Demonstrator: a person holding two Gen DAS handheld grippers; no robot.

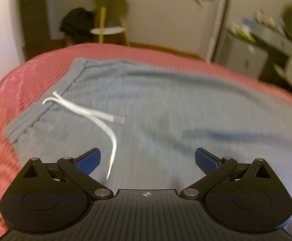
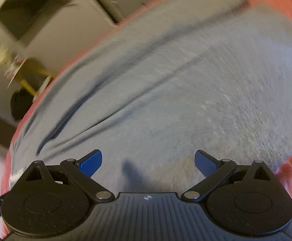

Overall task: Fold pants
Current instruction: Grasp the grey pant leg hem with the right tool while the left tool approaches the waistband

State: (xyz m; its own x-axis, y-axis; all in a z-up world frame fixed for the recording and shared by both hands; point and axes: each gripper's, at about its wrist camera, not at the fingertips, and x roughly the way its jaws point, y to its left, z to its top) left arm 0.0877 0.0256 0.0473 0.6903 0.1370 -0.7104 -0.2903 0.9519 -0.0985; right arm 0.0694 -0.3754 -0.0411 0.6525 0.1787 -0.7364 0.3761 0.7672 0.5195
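Grey sweatpants [image 1: 156, 104] are lying spread flat on a bed with a ribbed red bedspread [image 1: 9, 92]; the waistband [image 1: 45, 100] is sitting at the left in the left wrist view, with the white drawstring [image 1: 85, 112] trailing across the fabric toward the camera. The left claw [image 1: 147, 158] is hovering over the pants just below the waistband, its blue pads [image 1: 89, 160] spread wide and gripping nothing. The right claw [image 2: 148, 159] is hovering over the leg section [image 2: 186, 90], also spread wide and gripping nothing; long creases are running diagonally through the fabric ahead of it, and its shadow is falling on the cloth between the pads [image 2: 204, 162]. Both views are motion-blurred. No brand, label or writing is reading legibly on the pants or on either claw. Behind the bed in the left wrist view a yellow two-tier side table [image 1: 107, 20] is standing against the wall with a dark bundle [image 1: 75, 22] beside it.
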